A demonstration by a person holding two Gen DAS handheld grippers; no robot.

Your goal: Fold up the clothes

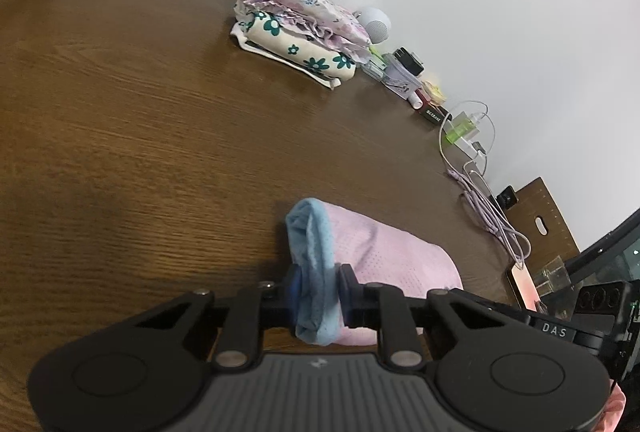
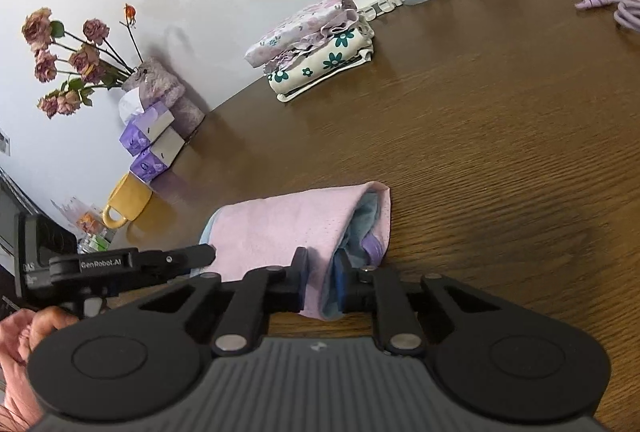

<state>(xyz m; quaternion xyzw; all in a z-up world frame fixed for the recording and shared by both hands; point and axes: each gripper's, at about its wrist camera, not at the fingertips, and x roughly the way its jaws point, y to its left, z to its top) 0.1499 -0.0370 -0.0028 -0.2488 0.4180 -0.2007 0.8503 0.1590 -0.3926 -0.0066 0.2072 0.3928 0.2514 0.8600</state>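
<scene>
Garment: the pink garment (image 1: pixel 396 256) lies folded on the brown table (image 1: pixel 140 132), at 6 o'clock in both views.
Left gripper (image 1: pixel 318 286): fingers nearly closed, pinching the garment's blue band (image 1: pixel 314 244).
Right gripper (image 2: pixel 320 282): fingers nearly closed on the garment's near open end.
Open room: bare wood from 9 to 12 o'clock in the left view; from 12 to 3 in the right.
Edges: folded clothes stack (image 1: pixel 298 36) and clutter line the wall side.
Right view only: dried flowers (image 2: pixel 72 56), tissue boxes (image 2: pixel 150 140), yellow mug (image 2: pixel 126 206).
Left view only: wooden board (image 1: pixel 540 220) at 3 o'clock.
</scene>
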